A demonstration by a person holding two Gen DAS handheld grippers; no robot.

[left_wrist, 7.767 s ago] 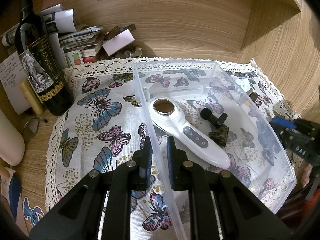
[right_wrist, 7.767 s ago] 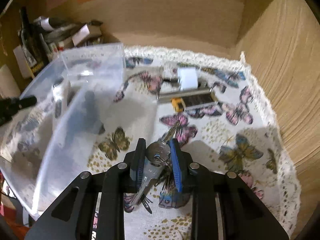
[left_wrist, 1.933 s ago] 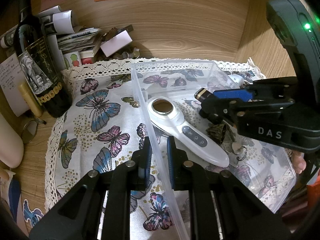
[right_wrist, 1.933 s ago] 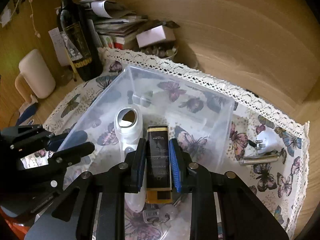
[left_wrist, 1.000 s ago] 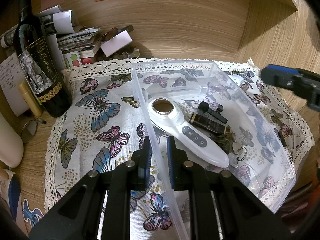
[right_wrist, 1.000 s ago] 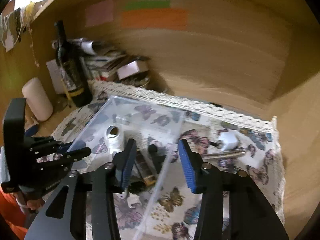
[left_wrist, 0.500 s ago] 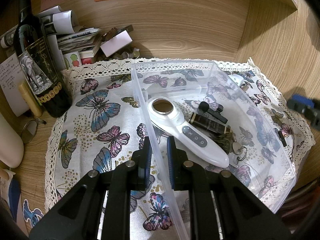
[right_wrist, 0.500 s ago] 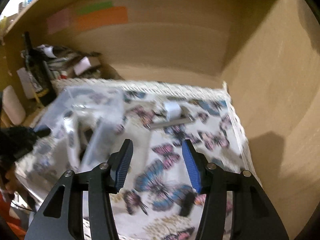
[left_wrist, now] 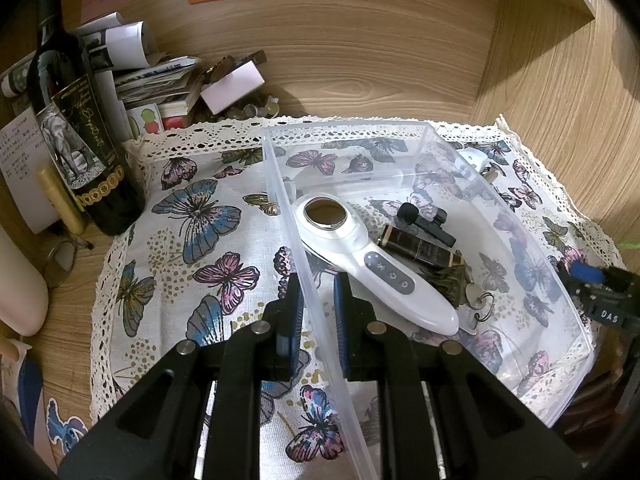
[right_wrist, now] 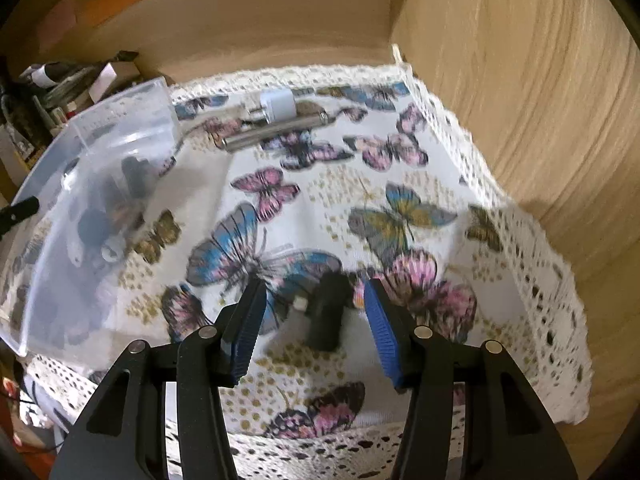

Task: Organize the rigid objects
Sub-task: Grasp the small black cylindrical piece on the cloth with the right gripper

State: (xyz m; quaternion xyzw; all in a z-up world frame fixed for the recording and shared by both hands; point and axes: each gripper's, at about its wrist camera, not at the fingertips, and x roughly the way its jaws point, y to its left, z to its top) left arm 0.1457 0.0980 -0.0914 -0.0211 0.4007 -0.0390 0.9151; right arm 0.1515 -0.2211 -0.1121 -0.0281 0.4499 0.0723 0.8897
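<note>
My left gripper is shut on the near left wall of a clear plastic bin. In the bin lie a white handheld device, a dark brown lighter, a small black microphone, a dark ornament and keys. My right gripper is open, low over the butterfly cloth, with a small black object lying between its fingers. A white plug and a metal tube lie on the cloth at the back. The bin also shows at the left of the right wrist view.
A wine bottle, stacked papers and a pink box crowd the back left corner. Wooden walls close the back and right. A cream mug stands at the far left. The cloth's lace edge hangs near the right wall.
My right gripper set the lighter in the bin, opened, swung out to the right and came down around the small black object. The left gripper has held the bin wall throughout.
</note>
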